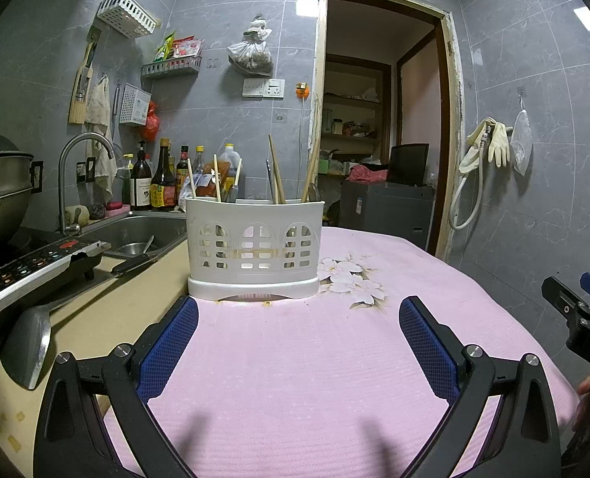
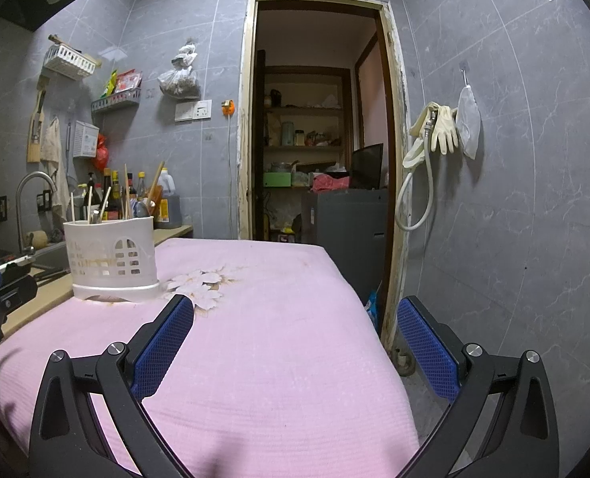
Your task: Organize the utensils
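Though chopsticks (image 1: 216, 177) protrude, caddy (image 1: 254, 247) contents (utensils) hidden.

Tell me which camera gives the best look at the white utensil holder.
The left wrist view: the white utensil holder stands straight ahead, centred, its three arched cutouts and the chopsticks inside plainly visible. The right wrist view shows it smaller, off to the left and at an angle.

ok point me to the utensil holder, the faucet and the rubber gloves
utensil holder (image 1: 255, 247), left wrist view, on its white front wall with the arched cutouts
faucet (image 1: 80, 142), left wrist view, on the curved metal neck above the sink
rubber gloves (image 2: 443, 129), right wrist view, on the pale hanging fingers
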The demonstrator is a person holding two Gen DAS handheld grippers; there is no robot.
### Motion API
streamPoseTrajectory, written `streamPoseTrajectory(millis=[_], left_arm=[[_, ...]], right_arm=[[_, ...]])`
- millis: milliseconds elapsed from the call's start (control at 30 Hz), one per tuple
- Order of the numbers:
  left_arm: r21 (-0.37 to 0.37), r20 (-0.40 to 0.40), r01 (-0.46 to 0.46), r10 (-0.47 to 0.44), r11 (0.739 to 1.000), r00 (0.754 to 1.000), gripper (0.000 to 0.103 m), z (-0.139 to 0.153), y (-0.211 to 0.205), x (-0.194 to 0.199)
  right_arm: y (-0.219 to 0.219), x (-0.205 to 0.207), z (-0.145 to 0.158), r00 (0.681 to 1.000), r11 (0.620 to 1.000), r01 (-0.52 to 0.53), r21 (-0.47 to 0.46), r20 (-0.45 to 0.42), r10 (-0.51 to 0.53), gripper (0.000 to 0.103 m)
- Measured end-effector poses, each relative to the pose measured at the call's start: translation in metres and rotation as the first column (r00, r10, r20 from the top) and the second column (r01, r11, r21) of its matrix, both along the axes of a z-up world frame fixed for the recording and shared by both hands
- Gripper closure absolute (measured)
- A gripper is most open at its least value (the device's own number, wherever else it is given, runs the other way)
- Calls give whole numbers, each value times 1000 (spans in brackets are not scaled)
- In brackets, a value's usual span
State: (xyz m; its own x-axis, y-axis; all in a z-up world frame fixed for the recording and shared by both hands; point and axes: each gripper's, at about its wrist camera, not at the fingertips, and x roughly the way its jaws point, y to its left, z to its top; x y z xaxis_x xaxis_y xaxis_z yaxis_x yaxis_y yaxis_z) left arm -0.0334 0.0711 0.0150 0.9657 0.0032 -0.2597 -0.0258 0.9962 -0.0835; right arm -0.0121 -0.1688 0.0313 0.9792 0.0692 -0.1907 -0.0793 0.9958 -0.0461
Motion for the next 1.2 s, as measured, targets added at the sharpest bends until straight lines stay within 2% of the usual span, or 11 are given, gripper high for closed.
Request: streamPoseTrajectory(millis=[1200], left_arm=[[2, -1, 7, -7, 1000, 1000, 4, -1, 1, 0]], right_arm=[[1, -1, 1, 1000, 1000, 0, 3, -2, 0, 0]])
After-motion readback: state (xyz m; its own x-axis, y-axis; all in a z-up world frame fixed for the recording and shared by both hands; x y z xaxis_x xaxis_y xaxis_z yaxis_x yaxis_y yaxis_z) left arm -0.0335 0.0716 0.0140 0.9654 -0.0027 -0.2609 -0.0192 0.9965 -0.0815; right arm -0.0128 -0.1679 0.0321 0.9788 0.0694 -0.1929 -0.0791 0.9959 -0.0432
